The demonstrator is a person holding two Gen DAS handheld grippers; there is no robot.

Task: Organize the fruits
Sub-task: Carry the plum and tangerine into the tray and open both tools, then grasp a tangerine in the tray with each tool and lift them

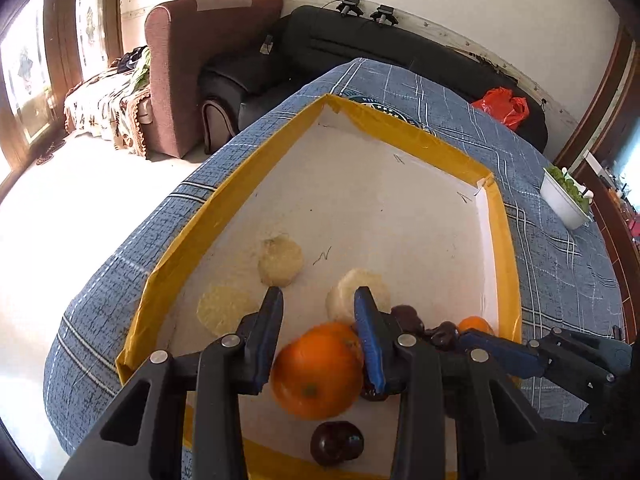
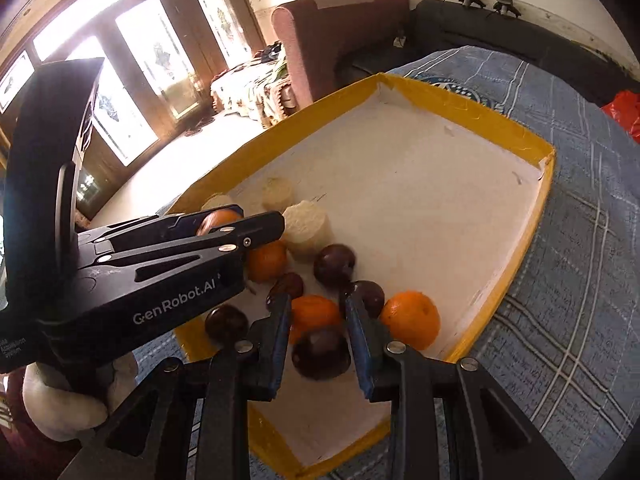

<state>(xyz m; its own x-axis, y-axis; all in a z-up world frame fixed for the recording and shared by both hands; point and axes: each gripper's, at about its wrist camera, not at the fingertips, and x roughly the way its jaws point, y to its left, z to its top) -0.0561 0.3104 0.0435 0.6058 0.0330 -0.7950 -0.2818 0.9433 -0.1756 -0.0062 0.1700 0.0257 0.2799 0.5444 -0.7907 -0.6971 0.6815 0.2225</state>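
A white tray with a yellow taped rim (image 1: 224, 216) lies on the blue checked cloth and holds the fruit. My left gripper (image 1: 319, 294) is shut on a large orange (image 1: 316, 372) just above the tray's near end. A dark plum (image 1: 337, 444) lies below it, and three pale cream round fruits (image 1: 280, 260) sit further in. In the right wrist view my right gripper (image 2: 317, 300) is shut on a dark plum (image 2: 320, 354), with oranges (image 2: 412, 318) and other plums (image 2: 334, 264) close around it. The left gripper (image 2: 260, 216) reaches in from the left.
The tray's far half (image 2: 420, 184) holds no fruit. A white bowl of greens (image 1: 566, 200) stands on the cloth at the right, and an orange-red bag (image 1: 502, 106) lies behind it. Sofas (image 1: 192, 60) line the wall beyond the table. A white-gloved hand (image 2: 60, 408) holds the left gripper.
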